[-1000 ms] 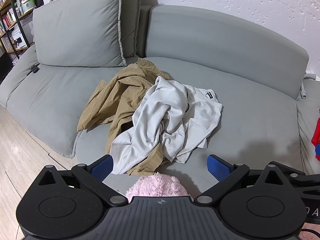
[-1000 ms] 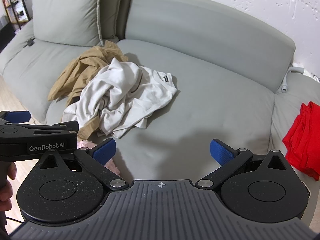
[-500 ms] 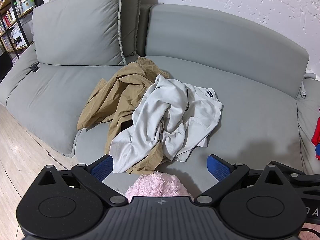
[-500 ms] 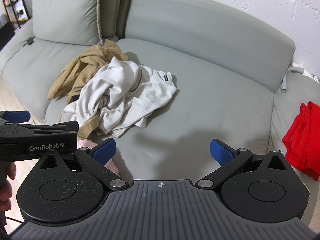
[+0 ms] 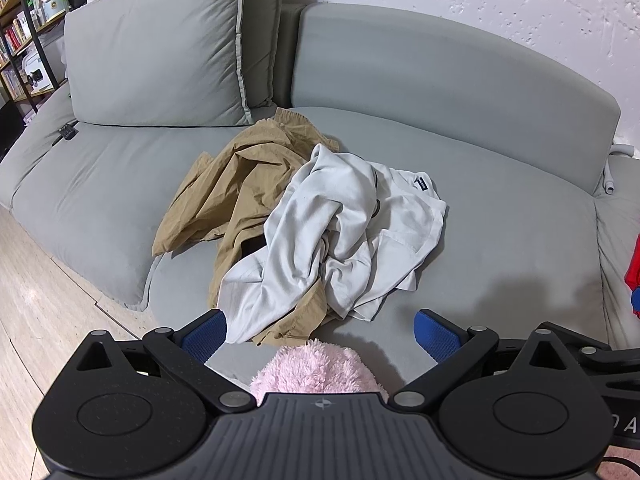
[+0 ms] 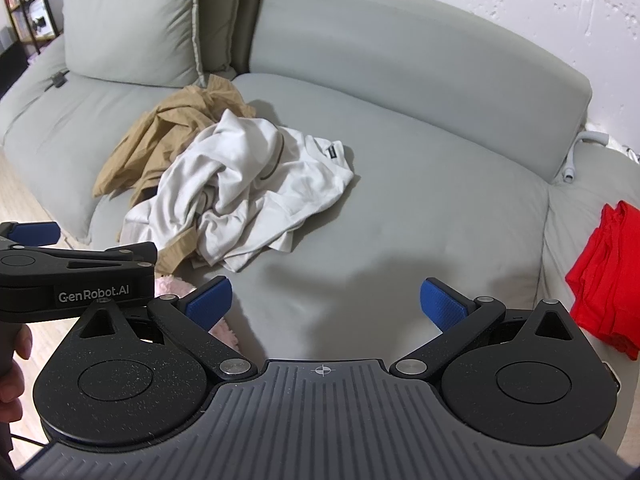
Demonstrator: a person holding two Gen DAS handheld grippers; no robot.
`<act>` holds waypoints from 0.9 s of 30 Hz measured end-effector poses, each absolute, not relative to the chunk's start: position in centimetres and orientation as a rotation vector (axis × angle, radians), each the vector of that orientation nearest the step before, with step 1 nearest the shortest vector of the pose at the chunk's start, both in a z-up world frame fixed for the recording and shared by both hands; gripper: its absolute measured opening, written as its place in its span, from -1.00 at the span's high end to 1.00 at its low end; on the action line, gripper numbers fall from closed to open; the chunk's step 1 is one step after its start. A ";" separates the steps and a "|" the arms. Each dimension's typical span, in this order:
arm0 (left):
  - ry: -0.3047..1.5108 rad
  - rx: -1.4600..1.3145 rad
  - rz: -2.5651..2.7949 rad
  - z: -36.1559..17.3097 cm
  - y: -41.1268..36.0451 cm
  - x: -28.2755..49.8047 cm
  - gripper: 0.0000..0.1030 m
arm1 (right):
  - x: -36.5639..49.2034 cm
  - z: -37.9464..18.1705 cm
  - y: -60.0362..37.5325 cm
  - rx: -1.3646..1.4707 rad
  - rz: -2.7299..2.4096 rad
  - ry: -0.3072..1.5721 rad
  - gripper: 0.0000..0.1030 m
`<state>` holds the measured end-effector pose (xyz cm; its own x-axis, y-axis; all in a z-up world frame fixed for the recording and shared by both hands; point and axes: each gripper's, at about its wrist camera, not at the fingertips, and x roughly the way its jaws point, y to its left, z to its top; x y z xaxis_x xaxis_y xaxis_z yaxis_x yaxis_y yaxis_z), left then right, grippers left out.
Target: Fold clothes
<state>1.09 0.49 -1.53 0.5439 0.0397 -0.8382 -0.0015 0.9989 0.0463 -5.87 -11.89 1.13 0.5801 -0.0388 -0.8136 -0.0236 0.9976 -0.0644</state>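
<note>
A crumpled white shirt lies on the grey sofa seat, draped over a rumpled tan garment. My left gripper hovers open just in front of the pile's near edge, nothing between its blue pads. My right gripper is open too, over bare seat to the right of the pile. In the right wrist view the left gripper's body shows at the left, held by a hand.
A pink fluffy item sits at the sofa's front edge below the left gripper. Folded red clothes lie on the right cushion. A big back cushion and a bookshelf are at left. Wooden floor lies lower left.
Both views have edged slightly closer to the pile; the clothes have not moved and both grippers stay open.
</note>
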 end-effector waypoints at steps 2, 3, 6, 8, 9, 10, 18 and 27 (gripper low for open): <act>1.001 0.039 0.025 -1.8 0.6 1.3 -0.94 | -5.6 0.9 -11.8 -0.075 -0.007 0.957 -1.00; 1.007 0.035 0.027 -2.0 0.8 1.4 -0.94 | -5.5 0.8 -11.7 -0.077 -0.006 0.959 -1.00; 1.016 0.024 0.032 -2.5 1.2 1.8 -0.94 | -5.0 0.4 -11.6 -0.078 0.001 0.971 -1.00; 1.015 0.016 0.037 -2.8 1.4 2.1 -0.94 | -4.6 0.0 -11.6 -0.063 0.008 0.976 -1.00; 1.014 0.012 0.040 -2.9 1.5 2.3 -0.94 | -4.4 -0.2 -11.6 -0.055 0.013 0.977 -1.00; 1.013 0.007 0.043 -3.0 1.6 2.5 -0.94 | -4.2 -0.4 -11.6 -0.047 0.019 0.974 -1.00; 1.010 0.014 0.040 -4.5 2.1 4.6 -0.89 | -2.2 -1.8 -10.7 -0.092 0.045 0.894 -1.00; 1.026 -0.005 -0.018 -7.2 2.2 8.3 -0.50 | 2.1 -4.1 -11.2 -0.006 0.063 0.921 -0.83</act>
<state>8.26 2.21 -7.25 0.5177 -0.0170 -0.8554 0.0125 0.9998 -0.0123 2.09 -11.23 -4.07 0.6037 0.0521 -0.7955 -0.0576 0.9981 0.0217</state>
